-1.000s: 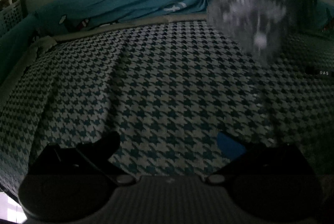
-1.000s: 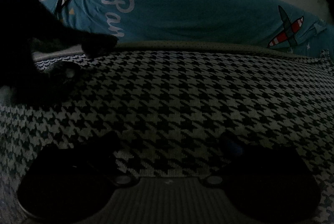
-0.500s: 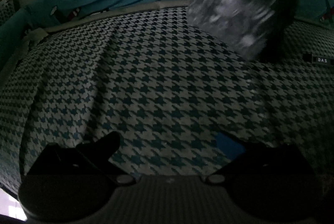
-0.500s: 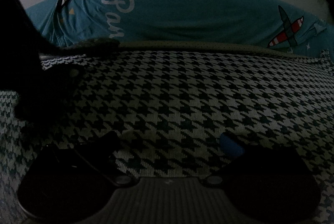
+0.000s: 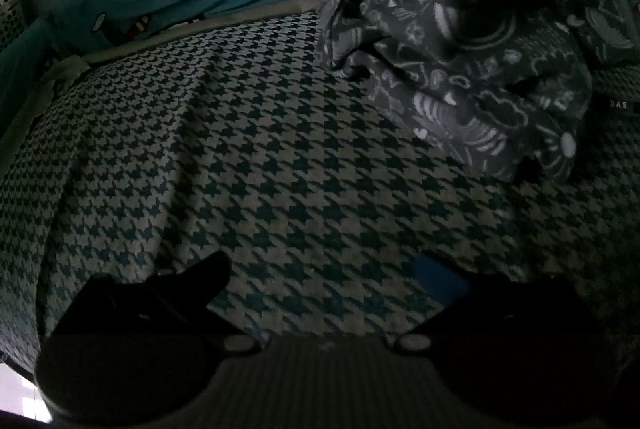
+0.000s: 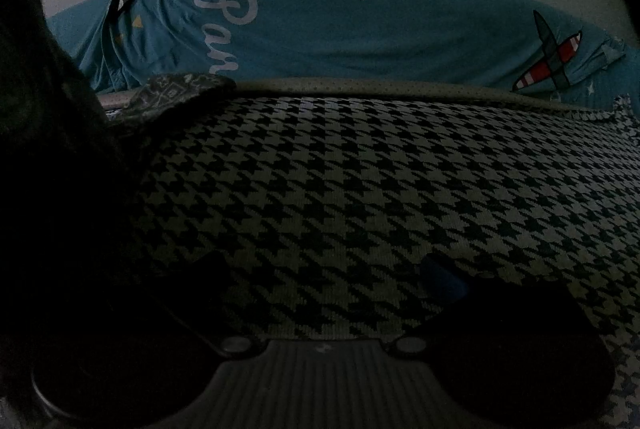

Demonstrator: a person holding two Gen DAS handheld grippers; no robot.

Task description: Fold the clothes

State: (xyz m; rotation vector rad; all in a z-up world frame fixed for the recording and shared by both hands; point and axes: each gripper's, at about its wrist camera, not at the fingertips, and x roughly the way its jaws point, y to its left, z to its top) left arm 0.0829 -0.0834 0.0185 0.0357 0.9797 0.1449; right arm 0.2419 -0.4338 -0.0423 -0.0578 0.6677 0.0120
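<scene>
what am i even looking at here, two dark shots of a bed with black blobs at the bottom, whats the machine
There is no robot: a person holds a two-finger tool in each hand, each with a camera looking out along its fingers. The black shapes at the bottom are those fingers. One picture comes from the left tool, the other from the right tool. Both are open and hold nothing. They sit over a houndstooth blanket. A crumpled dark patterned garment lies on it, ahead and to the right of the left tool. Behind is a teal bedsheet.
</scene>
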